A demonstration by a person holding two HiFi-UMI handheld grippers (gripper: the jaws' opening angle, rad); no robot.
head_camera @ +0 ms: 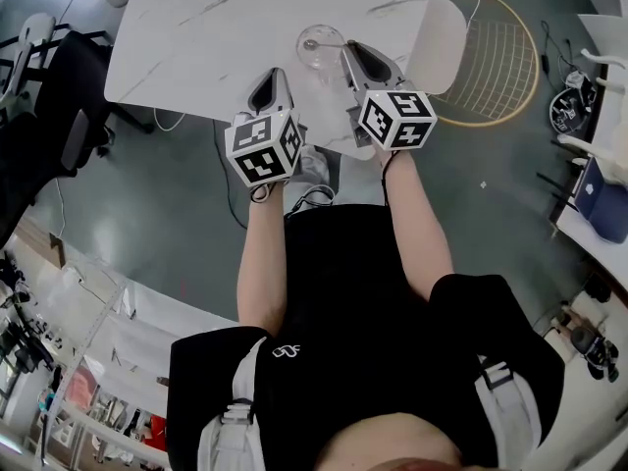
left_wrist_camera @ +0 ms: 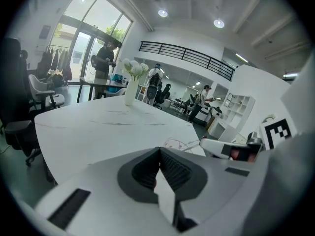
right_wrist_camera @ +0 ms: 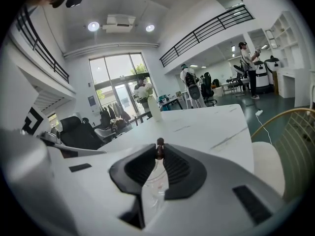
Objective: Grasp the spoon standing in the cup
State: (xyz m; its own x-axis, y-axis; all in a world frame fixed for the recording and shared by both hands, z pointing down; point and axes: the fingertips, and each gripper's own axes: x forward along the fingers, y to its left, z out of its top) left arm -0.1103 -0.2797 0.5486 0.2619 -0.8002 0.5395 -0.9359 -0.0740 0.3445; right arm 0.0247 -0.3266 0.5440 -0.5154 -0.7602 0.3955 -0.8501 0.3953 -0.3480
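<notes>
**Spoon's caught in the right tongs**

The spoon (right_wrist_camera: 160, 142) has its dark knobbed top right between the tips of the right tongs (right_wrist_camera: 159, 152), which are pinching it. It stands in the clear cup (head_camera: 319, 47) near the white surface's (head_camera: 216, 27) edge. The left tongs (left_wrist_camera: 160, 156) sit near the cup, pressed together with nothing in them.

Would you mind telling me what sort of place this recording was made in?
Probably an open-plan office or lab: a large white table, a black office chair beside it, and a mezzanine railing overlooking the floor.
</notes>
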